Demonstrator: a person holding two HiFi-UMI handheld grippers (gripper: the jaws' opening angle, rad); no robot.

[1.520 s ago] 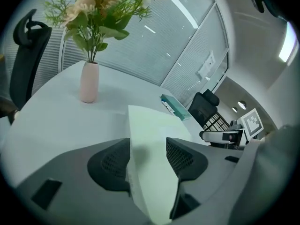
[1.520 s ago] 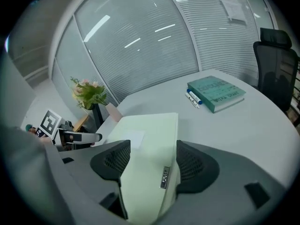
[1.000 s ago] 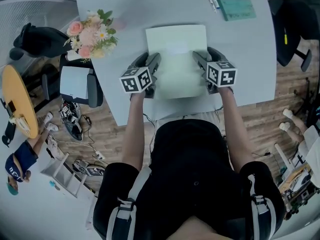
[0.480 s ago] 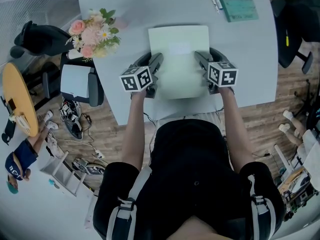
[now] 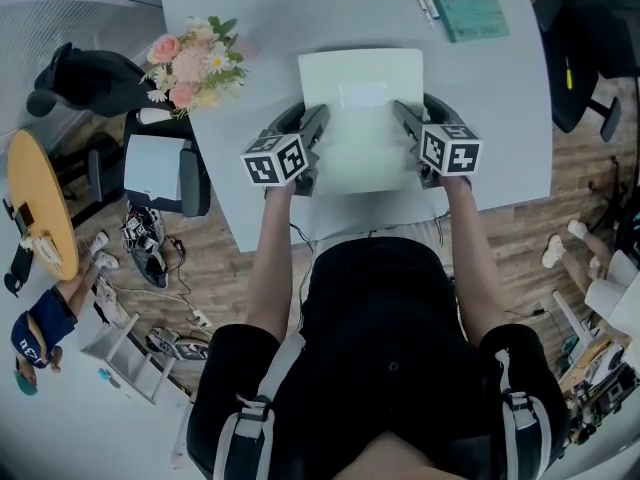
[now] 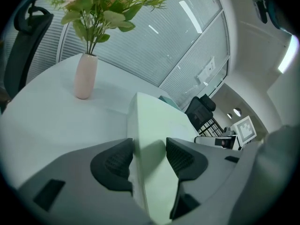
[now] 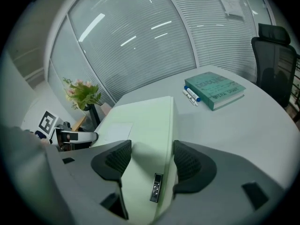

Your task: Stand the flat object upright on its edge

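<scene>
– What are the tools doing nearest to you?

– The left gripper [image 6: 149, 156] is pinching the left side edge of the flat object [image 5: 362, 153], a ribbed pad on each face. The right gripper [image 7: 150, 161] pinches the opposite side edge in the same way. The slab sits at the near edge of the white table [image 5: 300, 8]. I cannot tell whether any edge is off the surface.

– How do you think it will handle?

– It looks stiff: a pale green slab with crisp corners and no sag between the two grips. The faces look smooth, so it may slip if the pads ease off. It is thin for its width, so once it is on its edge it could topple easily. A grip on both side edges looks sensible to me, since the slab can then pivot about that line.

– Is there any writing on it?

– There is a small black strip [image 7: 154, 187] on the right side edge, too small to read. A white label [image 5: 362, 95] on the top face shows no legible print.

– And farther off?

– A teal book [image 7: 215, 89] lies there with cover lettering I can't make out, and pens [image 7: 192, 96] lie just beside it. A pink vase [image 6: 85, 76] of flowers stands well apart to the left.
</scene>
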